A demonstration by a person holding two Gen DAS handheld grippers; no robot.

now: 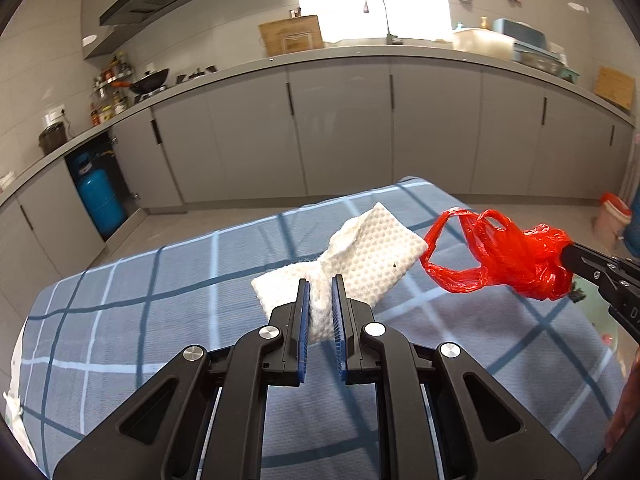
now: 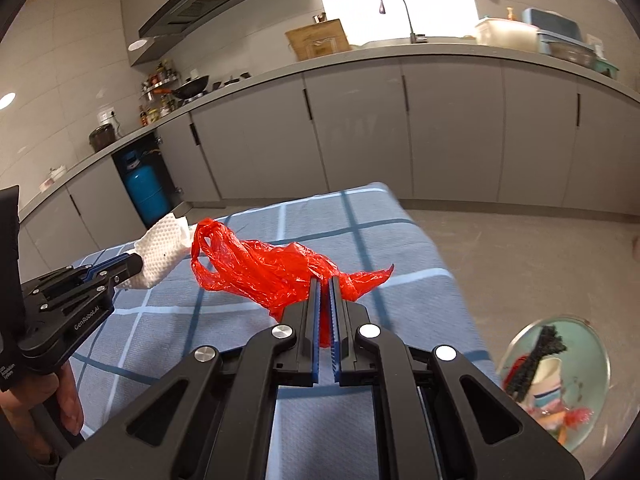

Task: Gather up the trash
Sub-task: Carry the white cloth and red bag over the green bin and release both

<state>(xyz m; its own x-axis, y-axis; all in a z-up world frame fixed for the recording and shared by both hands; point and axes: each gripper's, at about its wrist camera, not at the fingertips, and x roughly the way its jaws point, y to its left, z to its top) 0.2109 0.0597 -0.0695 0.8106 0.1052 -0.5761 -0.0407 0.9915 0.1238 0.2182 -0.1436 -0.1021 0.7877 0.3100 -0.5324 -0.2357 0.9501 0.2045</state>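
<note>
My left gripper [image 1: 321, 280] is shut on a white dimpled paper towel [image 1: 372, 252], held above the blue checked tablecloth [image 1: 160, 300]. In the right wrist view the same left gripper [image 2: 138, 266] shows at the left with the paper towel [image 2: 164, 246] sticking out of it. My right gripper [image 2: 325, 280] is shut on a crumpled red plastic bag [image 2: 272, 268], lifted off the cloth. In the left wrist view, that red bag [image 1: 508, 256] hangs from the right gripper [image 1: 570, 254] at the right edge. A round bin [image 2: 560, 376] with trash inside sits low at the right.
Grey kitchen cabinets [image 1: 340, 128] and a counter with a sink tap [image 1: 378, 8] run behind the table. A blue gas cylinder [image 1: 98, 200] stands in an open bay at the left. A hand [image 2: 64, 400] holds the left gripper's handle.
</note>
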